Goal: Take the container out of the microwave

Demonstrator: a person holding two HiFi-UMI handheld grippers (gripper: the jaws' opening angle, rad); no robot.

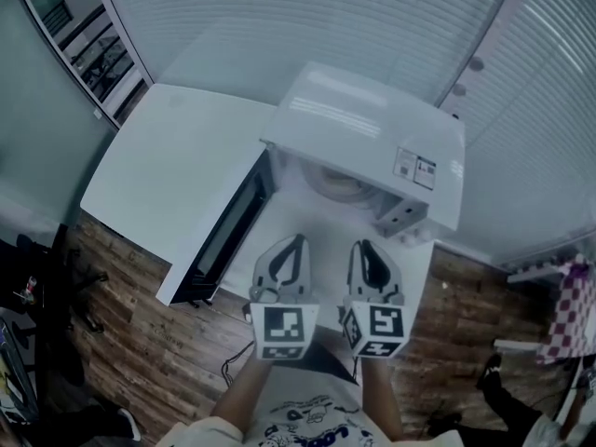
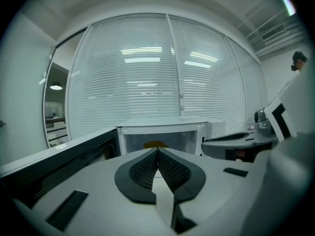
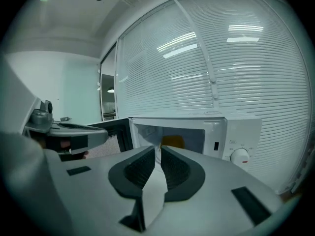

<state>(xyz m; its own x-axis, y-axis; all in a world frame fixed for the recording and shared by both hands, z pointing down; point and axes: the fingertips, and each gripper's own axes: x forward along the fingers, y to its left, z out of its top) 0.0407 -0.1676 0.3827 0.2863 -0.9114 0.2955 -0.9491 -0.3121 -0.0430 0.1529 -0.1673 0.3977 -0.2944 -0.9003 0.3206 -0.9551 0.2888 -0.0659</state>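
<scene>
Facing the microwave [image 1: 372, 138], door [image 1: 219, 236] swung left to clear the way, you hold left gripper [image 1: 296, 242] and right gripper [image 1: 361, 247] side by side before the opening, both clenched on nothing, seemingly lined up for the container [image 3: 173, 141] sitting far inside.

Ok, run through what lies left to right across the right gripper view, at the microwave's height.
left hand-held gripper → open microwave door → yellowish container → control knob
</scene>
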